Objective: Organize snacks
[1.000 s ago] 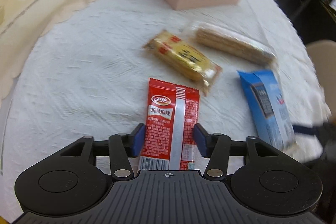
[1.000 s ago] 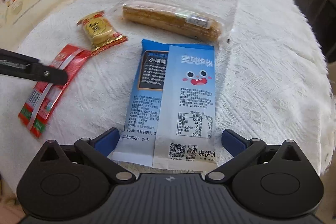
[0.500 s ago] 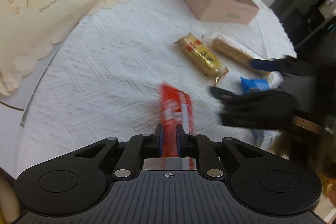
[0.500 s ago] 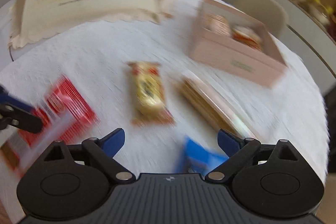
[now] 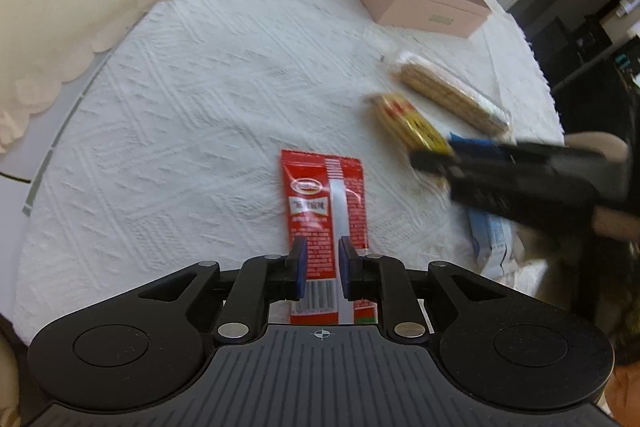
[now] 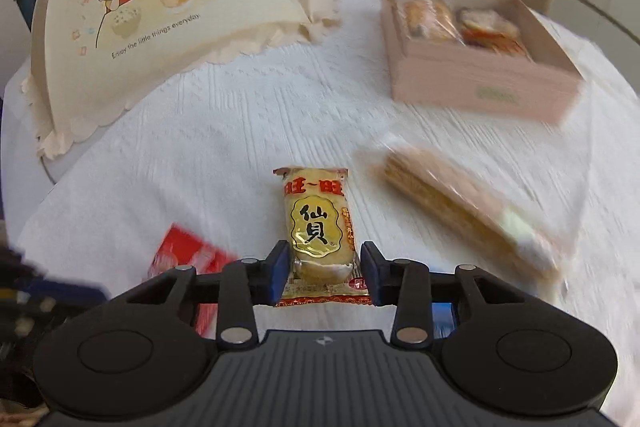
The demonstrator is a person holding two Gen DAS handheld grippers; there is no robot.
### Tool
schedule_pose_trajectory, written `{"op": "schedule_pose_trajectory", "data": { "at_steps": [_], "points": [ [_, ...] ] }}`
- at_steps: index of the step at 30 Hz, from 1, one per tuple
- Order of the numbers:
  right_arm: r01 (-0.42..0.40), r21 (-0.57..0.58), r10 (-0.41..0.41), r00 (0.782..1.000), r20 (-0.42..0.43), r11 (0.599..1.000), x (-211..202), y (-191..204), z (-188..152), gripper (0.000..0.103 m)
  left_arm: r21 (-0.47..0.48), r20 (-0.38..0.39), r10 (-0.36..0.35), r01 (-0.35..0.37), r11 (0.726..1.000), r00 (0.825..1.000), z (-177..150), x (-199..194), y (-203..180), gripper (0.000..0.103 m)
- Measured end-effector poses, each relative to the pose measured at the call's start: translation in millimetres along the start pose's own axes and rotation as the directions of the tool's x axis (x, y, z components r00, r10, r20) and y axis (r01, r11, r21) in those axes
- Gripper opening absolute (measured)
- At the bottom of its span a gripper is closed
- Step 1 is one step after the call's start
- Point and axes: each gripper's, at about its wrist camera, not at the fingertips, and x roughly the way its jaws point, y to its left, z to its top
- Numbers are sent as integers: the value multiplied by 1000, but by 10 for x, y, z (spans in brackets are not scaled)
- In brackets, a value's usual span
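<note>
Pickup step basically: red packet (image 5: 323,223) is being pinched by the left gripper (image 5: 323,269), yellow cracker pack (image 6: 320,239) being closed on by the right gripper (image 6: 325,273), both probably getting carried next to the far-right pink box (image 6: 476,87).

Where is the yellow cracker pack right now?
In the right wrist view, the yellow cracker pack sits at bottom centre, between the right hand-held gripper's blue pads, which have just been closing on it, with the red packet to its left.

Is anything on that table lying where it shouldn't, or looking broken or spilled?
Nothing looks spilled or damaged. Several wrapped snacks lie loose outside the pink box: a long wafer pack, a blue packet. The red sachet and yellow cracker sit between gripper jaws.
</note>
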Motion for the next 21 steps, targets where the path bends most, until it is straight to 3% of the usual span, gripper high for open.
{"op": "schedule_pose_trajectory", "data": {
  "at_steps": [5,7,9,11,13,14,16,18,19,21],
  "points": [
    [70,99,-68,997,-29,993,-240,-232,-325,46,99,21,22,-24,995,1000,5,33,-231,24],
    [91,146,-91,996,-3,985,-406,-317,-380,62,169,27,55,-59,984,998,-29,78,-375,24],
    [125,171,-132,991,31,977,-558,-400,-418,69,225,3,85,-84,971,996,-80,181,-523,24],
    [154,186,-168,984,63,970,-680,-504,-454,69,263,-16,108,-100,960,994,-154,301,-635,25],
    [166,201,-185,979,83,966,-753,-629,-515,72,301,27,144,-145,942,989,-255,347,-776,26],
    [165,200,-185,979,87,966,-761,-694,-544,72,305,37,157,-161,939,987,-281,364,-826,34],
    [165,179,-183,979,88,970,-769,-789,-607,73,258,41,142,-148,955,989,-287,377,-870,51],
    [186,152,-200,976,85,971,-814,-847,-704,73,156,58,97,-105,982,994,-261,315,-819,53],
    [189,132,-202,975,95,973,-841,-874,-760,73,110,88,107,-116,987,990,-248,272,-773,52],
    [201,99,-211,971,115,975,-887,-916,-874,76,49,108,220,-226,973,970,-219,251,-692,48]
  ]
}}
